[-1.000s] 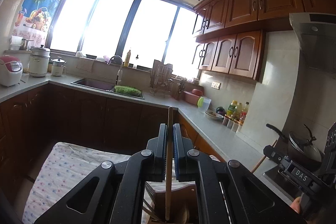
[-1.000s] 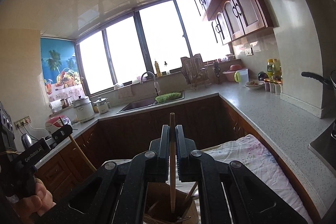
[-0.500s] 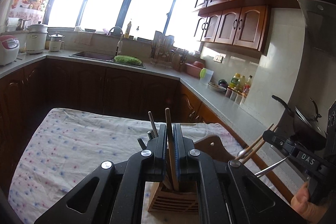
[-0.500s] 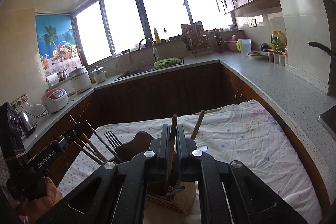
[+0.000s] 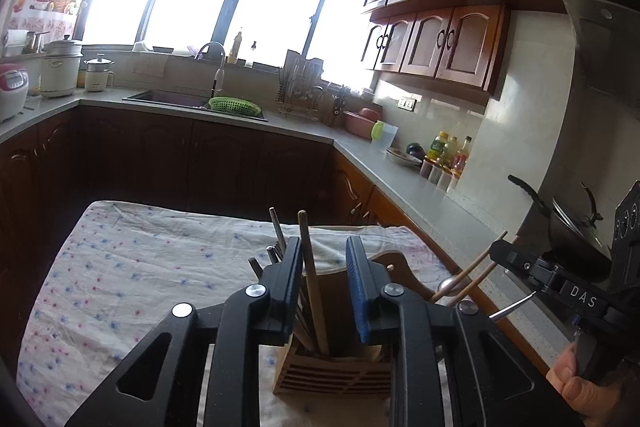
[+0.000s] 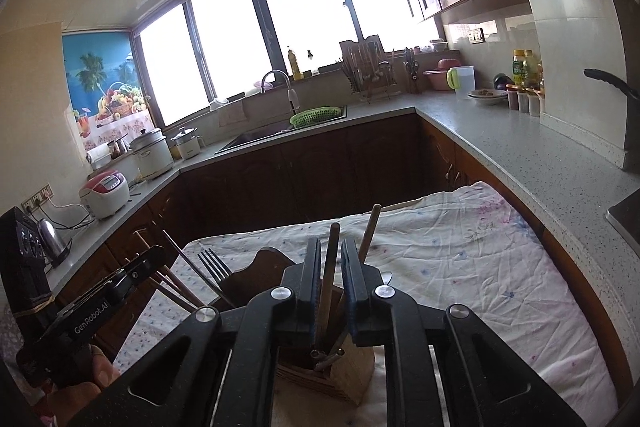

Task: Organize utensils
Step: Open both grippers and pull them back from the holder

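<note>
Left wrist view: my left gripper [image 5: 323, 285] gapes around a wooden stick [image 5: 312, 279] in the holder [image 5: 336, 371]; my right gripper [image 6: 331, 285] brackets another stick [image 6: 330, 275], grip unclear, fork [image 6: 214, 265] alongside.

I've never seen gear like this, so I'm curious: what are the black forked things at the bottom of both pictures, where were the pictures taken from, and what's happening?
No robot: a person holds a two-finger gripper in each hand, each with a wide-angle camera looking along its fingers. One picture comes from the left gripper, the other from the right gripper. Each looks down on a wooden utensil holder on a flowered tablecloth in a kitchen. The left gripper's jaws are open; a wooden stick stands between them in the holder. The right gripper's jaws sit close around a second stick; whether they grip it is unclear.
</note>
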Demonstrator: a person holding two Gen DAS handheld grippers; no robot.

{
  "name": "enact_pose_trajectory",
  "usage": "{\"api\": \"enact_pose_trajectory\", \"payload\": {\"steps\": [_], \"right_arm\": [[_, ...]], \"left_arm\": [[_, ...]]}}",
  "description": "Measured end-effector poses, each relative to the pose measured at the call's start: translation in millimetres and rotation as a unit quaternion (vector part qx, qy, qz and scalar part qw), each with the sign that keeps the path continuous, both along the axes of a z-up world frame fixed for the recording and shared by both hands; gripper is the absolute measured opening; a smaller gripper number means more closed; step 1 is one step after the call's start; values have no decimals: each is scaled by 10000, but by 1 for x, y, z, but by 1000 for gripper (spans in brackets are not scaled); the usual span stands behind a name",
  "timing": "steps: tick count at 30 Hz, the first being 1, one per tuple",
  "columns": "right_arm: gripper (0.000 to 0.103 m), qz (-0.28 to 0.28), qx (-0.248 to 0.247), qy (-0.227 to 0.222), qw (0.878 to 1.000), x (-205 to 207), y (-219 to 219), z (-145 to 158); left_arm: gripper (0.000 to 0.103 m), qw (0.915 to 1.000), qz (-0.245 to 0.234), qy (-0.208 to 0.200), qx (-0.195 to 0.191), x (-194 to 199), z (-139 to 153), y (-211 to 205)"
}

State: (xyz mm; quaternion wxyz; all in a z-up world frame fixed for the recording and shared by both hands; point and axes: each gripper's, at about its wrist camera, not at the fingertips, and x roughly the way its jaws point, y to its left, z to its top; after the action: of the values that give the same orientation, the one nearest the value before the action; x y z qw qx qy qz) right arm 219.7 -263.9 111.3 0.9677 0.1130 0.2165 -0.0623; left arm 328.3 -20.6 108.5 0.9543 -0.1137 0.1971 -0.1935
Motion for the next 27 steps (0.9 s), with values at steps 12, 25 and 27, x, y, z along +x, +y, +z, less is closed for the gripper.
{"api": "enact_pose_trajectory", "payload": {"steps": [12,25,27], "right_arm": [[89,-248,-7,-842,9961,-51,-5,27],[95,-257,307,-819,9958,-121,6,-12],[95,-207,309,-786,9962,-132,11,-19]], "left_arm": [[78,9983,367,-348,-275,-61,-8,30],[83,9967,668,-117,-451,-155,-39,50],[83,9965,701,-89,-442,-168,-41,54]]}}
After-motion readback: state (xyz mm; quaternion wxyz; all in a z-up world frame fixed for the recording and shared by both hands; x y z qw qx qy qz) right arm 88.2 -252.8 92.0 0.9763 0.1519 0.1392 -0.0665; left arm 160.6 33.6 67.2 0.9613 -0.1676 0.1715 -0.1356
